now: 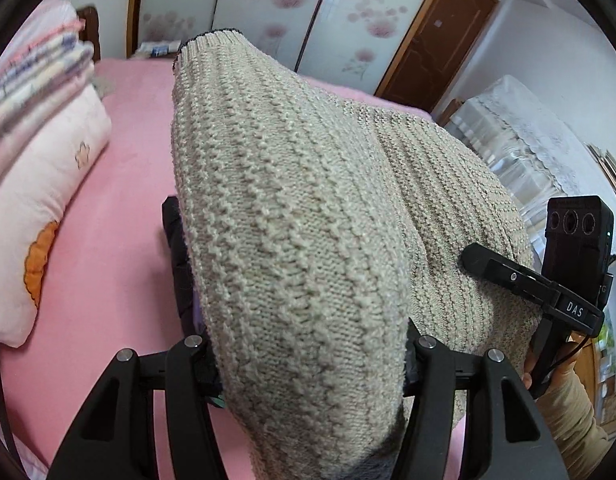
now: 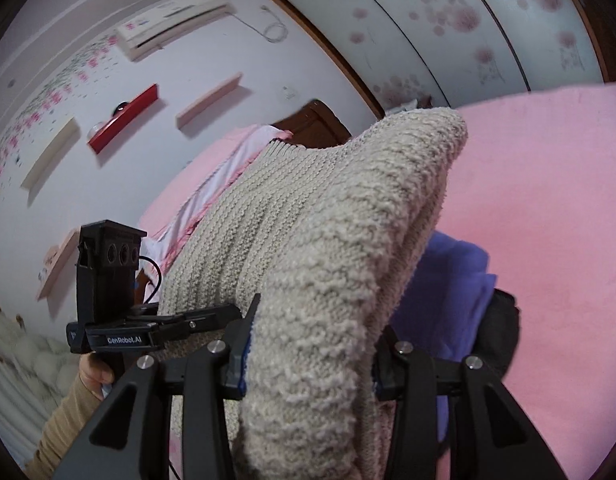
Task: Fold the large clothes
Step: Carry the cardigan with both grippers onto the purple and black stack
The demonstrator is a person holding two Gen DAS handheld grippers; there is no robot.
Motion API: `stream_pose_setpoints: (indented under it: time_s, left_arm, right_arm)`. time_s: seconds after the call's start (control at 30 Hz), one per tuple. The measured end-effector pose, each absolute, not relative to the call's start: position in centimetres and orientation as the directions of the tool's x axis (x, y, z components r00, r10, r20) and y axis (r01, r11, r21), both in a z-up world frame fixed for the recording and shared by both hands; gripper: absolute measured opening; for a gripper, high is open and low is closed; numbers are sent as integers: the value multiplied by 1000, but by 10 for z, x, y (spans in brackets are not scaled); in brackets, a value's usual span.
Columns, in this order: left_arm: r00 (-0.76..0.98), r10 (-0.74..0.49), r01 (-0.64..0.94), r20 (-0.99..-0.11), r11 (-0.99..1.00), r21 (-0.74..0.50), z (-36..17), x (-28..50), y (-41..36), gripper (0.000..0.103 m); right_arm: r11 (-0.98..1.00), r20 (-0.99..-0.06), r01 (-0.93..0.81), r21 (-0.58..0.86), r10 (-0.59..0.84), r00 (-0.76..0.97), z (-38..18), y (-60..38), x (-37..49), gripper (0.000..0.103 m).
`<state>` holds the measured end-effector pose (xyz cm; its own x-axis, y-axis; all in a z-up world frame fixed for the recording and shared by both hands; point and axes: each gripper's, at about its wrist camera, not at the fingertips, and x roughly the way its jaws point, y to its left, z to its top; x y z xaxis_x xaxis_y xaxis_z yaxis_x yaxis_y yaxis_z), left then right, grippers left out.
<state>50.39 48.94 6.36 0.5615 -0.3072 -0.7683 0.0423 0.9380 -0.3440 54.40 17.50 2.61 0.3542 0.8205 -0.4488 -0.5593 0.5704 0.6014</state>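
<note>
Beige knit sweater held up over a pink bed

The chunky, ribbed sweater (image 1: 292,216) fills mid-frame, bunched thick in both claws: left claw (image 1: 312,354) and right claw (image 2: 308,364) each clamp a fold. Purple fabric (image 2: 448,280) lies lower right. Around: fuzzy pink bed (image 1: 120,184), floral pillow (image 1: 40,208) left, frosted floral wardrobe doors (image 1: 268,4) above.

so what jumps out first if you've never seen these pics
A chunky beige sweater fills the middle of both views, clamped in the left tongs and the right tongs and held up over a pink bed. Folded purple clothes lie underneath, and a pink pillow sits at the left.
</note>
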Motion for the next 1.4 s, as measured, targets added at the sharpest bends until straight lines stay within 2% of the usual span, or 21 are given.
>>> stream_pose_setpoints:
  time_s: [0.2, 0.3, 0.37, 0.5, 0.83, 0.97, 1.07, 1.13, 1.2, 1.27, 1.4]
  left_arm:
    - [488, -352, 32, -799, 922, -387, -10, 548, 509, 59]
    - [476, -379, 40, -794, 911, -411, -44, 561, 516, 65]
    - [469, -433, 38, -769, 880, -473, -61, 566, 523, 75]
    - [434, -553, 38, -711, 800, -599, -98, 580, 534, 80]
    - [469, -588, 55, -660, 764, -642, -152, 585, 551, 102]
    - [482, -576, 60, -660, 773, -632, -153, 581, 552, 103]
    - [494, -533, 63, -687, 810, -583, -131, 573, 538, 103]
    - [507, -478, 59, -718, 849, -524, -120, 568, 531, 103]
    - [515, -445, 56, -733, 870, -489, -108, 562, 525, 102]
    - [535, -423, 54, -731, 881, -470, -98, 554, 522, 102]
    - [614, -293, 36, -733, 938, -345, -64, 528, 511, 102]
  right_arm:
    - [609, -505, -478, 633, 793, 342, -33, 208, 585, 42]
    - [622, -515, -417, 663, 783, 349, -68, 210, 598, 41]
    - [628, -519, -370, 685, 776, 357, -92, 202, 602, 41]
    - [626, -530, -300, 720, 775, 346, -126, 193, 605, 41]
    - [666, -563, -316, 676, 743, 363, -145, 207, 613, 45]
    - [702, -595, -351, 619, 712, 374, -141, 211, 611, 49]
    - [729, -624, -367, 578, 684, 377, -131, 214, 607, 58]
    - [766, -662, -377, 521, 641, 389, -120, 218, 602, 72]
    - [791, -683, -403, 461, 606, 409, -108, 222, 595, 79]
    - [810, -690, -425, 405, 576, 439, -97, 224, 587, 80]
    - [837, -690, -440, 326, 529, 494, -78, 225, 573, 80]
